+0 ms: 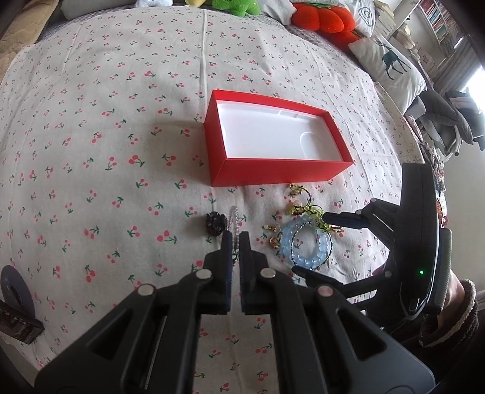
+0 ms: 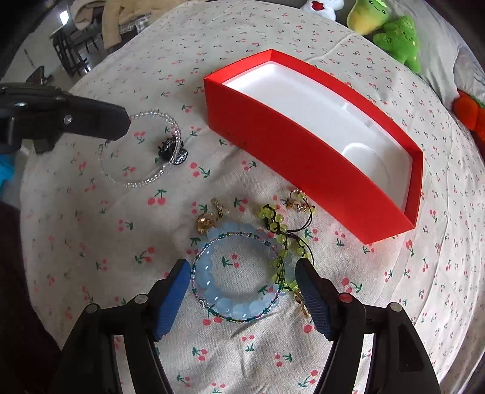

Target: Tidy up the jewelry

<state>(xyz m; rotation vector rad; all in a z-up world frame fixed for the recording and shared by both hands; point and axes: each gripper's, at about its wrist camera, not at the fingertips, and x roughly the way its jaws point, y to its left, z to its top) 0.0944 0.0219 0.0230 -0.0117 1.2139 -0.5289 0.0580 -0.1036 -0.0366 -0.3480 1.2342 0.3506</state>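
An open red box (image 1: 272, 172) (image 2: 272, 127) with a white empty inside sits on the cherry-print cloth. My left gripper (image 1: 235, 236) is nearly shut around the edge of a clear bead bracelet (image 1: 234, 216) (image 2: 145, 181), next to a black hair clip (image 1: 215, 223) (image 2: 171, 150). My right gripper (image 2: 244, 268) (image 1: 306, 242) is open, its fingers on either side of a light blue bead bracelet (image 2: 212, 282) (image 1: 306, 260). A green bead bracelet (image 2: 277, 225) (image 1: 306, 209) and gold charms (image 2: 207, 221) (image 1: 274, 239) lie beside it.
Plush toys (image 2: 394, 33) (image 1: 327, 18) and a deer pillow (image 1: 391, 66) lie at the bed's far edge. A chair (image 1: 448, 121) stands at the right. A dark object (image 1: 15, 309) lies at the left edge of the cloth.
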